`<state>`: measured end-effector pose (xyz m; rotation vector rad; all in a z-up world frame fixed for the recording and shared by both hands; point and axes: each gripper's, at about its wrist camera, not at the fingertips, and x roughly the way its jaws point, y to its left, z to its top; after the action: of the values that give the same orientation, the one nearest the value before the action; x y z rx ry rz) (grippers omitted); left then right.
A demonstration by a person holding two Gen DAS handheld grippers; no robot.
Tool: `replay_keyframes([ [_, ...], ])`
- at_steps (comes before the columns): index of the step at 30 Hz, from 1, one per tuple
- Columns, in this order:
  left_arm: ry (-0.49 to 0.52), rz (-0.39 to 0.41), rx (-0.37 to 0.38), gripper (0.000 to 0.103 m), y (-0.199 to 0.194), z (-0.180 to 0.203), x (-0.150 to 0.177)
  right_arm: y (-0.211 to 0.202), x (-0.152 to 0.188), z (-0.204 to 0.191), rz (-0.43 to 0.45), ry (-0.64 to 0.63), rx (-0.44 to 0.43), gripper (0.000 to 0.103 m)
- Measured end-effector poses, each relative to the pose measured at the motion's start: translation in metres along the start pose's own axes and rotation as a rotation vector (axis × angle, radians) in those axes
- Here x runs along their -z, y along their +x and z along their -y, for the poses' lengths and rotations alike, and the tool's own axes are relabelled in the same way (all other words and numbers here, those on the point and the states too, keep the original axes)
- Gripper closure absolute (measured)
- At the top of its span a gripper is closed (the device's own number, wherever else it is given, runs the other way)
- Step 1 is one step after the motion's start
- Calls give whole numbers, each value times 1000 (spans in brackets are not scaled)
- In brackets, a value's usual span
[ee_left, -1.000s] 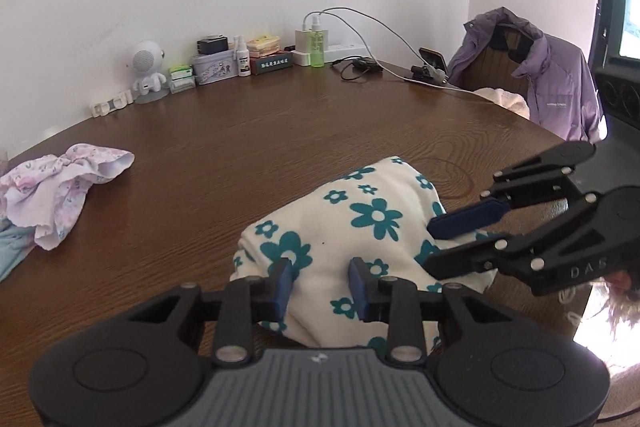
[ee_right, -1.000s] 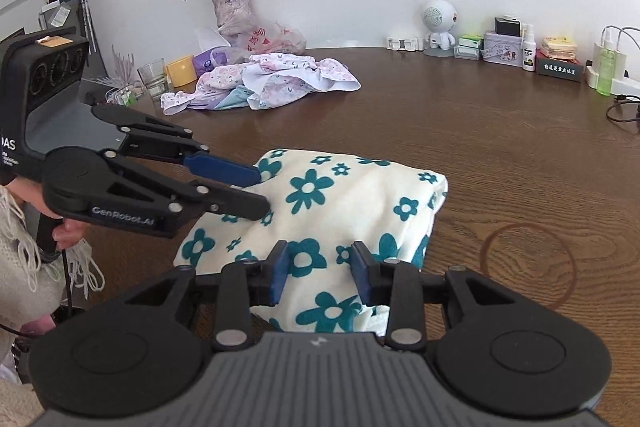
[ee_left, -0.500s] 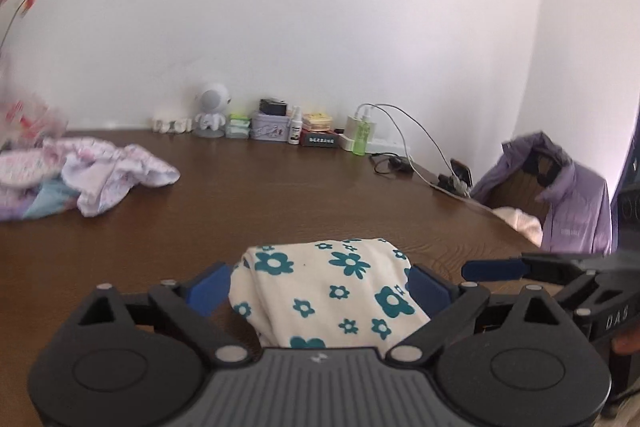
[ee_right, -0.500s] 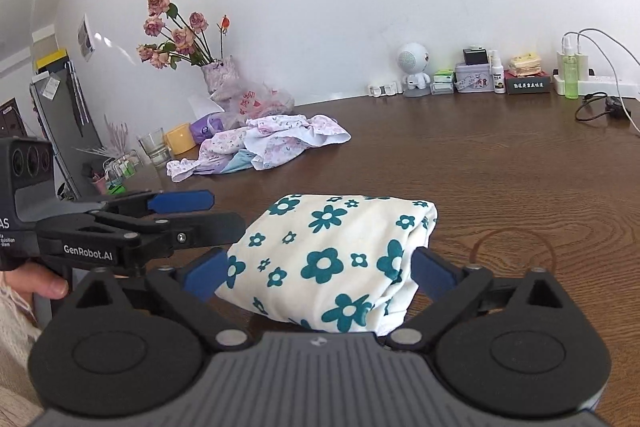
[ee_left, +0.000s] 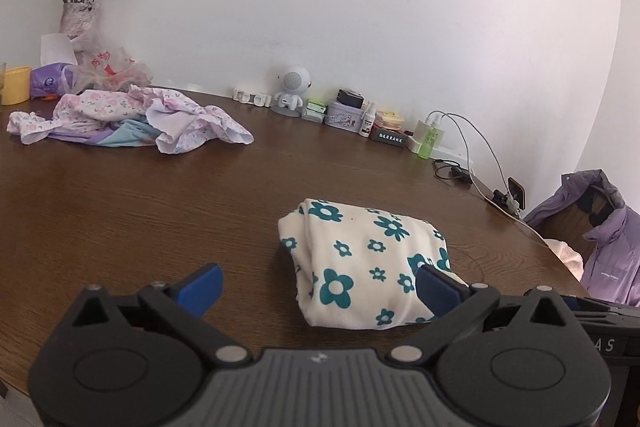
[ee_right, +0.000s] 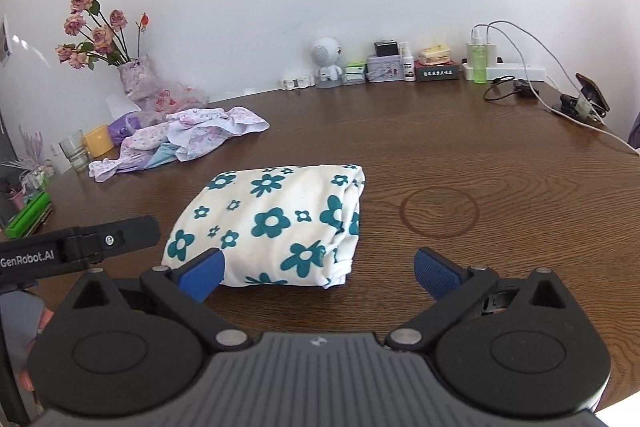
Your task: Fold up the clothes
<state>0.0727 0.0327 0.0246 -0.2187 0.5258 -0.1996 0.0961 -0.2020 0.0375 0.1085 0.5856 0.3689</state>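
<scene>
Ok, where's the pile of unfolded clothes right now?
The unfolded pile lies far left on the table in both views, beside the flower vase, apart from the folded floral bundle.

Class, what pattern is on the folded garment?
Teal flowers on cream; the folded garment shows best in the right wrist view.

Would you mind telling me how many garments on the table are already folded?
1. The folded flower-print garment lies in the middle of the table, just ahead of both open hand-held grippers. The crumpled pile of clothes near the vase is unfolded; its layers may hide others.
</scene>
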Motion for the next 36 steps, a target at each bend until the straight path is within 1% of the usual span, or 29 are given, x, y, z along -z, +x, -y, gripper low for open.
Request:
replay_keyframes([
  [5,11,-14,10,0,0,3,-3,3,-4,9,-29,37,-62,0],
  [12,9,-23,-6,0,13,3,-18,19,-17,13,-64,52,-80,0],
  [15,8,-39,3,0,23,2,-23,30,-23,17,-82,67,-99,0],
  [17,9,-53,27,0,32,0,-28,39,-26,21,-98,80,-120,0],
  [21,10,-114,52,0,62,-6,-40,65,-34,31,-138,114,-161,0],
  [23,-15,-145,64,0,76,-12,-43,79,-37,37,-160,140,-169,0],
  [25,-62,-171,74,0,90,-20,-45,92,-39,44,-182,170,-180,0],
  [28,-117,-223,95,0,107,-32,-45,108,-38,53,-213,218,-227,0],
  [30,-148,-253,121,1,116,-38,-44,117,-38,58,-230,244,-259,1],
  [32,-188,-278,165,2,125,-44,-42,121,-38,56,-224,239,-270,1],
  [34,-210,-283,203,7,129,-47,-41,124,-39,55,-225,243,-288,1],
  [36,-221,-279,238,15,132,-49,-39,127,-38,54,-228,252,-317,9],
])
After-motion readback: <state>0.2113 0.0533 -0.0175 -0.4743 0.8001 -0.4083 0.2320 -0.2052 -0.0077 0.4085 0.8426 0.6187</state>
